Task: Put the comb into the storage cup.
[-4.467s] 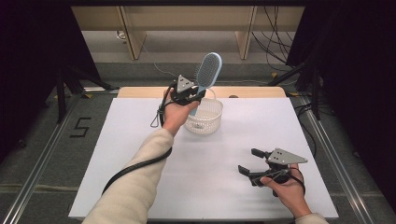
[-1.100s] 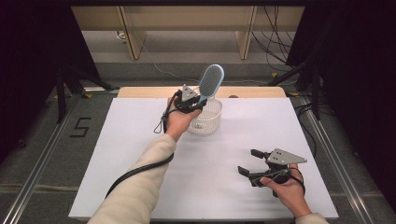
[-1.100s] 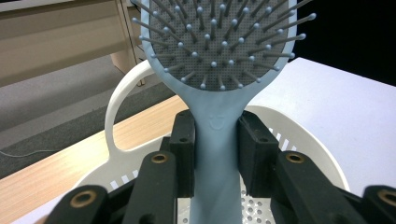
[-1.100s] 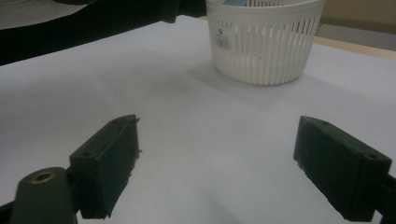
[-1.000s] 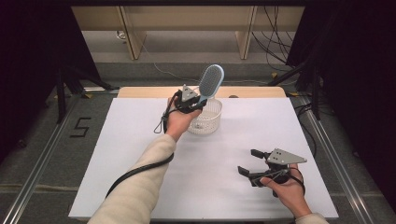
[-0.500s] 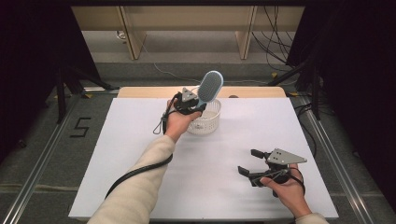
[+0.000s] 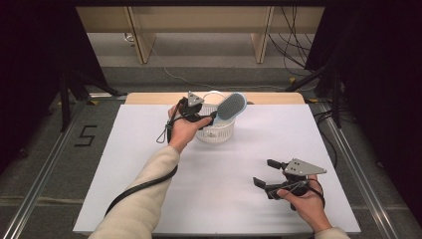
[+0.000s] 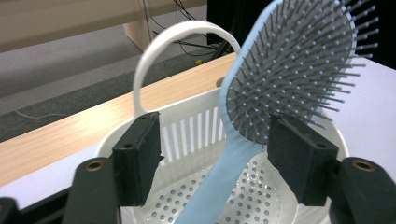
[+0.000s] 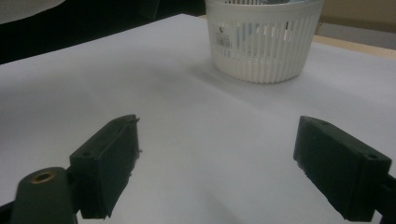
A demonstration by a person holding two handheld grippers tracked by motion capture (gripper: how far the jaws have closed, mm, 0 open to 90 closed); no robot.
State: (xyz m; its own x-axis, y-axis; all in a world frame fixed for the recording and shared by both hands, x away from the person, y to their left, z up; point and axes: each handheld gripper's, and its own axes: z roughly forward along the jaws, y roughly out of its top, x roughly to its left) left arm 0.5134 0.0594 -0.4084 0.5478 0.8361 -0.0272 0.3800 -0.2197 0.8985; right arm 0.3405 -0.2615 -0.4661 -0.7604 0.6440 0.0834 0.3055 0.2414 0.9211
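Note:
A light blue hairbrush [image 7: 232,106] leans to the right over a white slatted basket [image 7: 215,134] at the far middle of the table. In the left gripper view its handle runs down into the basket [image 8: 196,126], and the bristled head [image 8: 289,70] rises past the rim. My left gripper [image 7: 208,118] is at the basket's left rim. Its jaws [image 8: 217,163] have just been opening and stand open, with the handle loose between the pads. My right gripper [image 7: 263,172] rests open near the front right, nothing between its fingers [image 9: 233,163], facing the basket [image 9: 266,46].
The white table sheet [image 7: 224,204] spreads wide around the basket. A wooden strip [image 7: 149,98] runs along the far edge. The basket's arched white handle [image 8: 159,56] stands upright behind the left jaw. Metal rails and dark curtains flank the table.
The left jaws have spread apart off the brush handle. The brush has tipped from nearly upright to a low lean to the right over the basket. The right hand has not moved.

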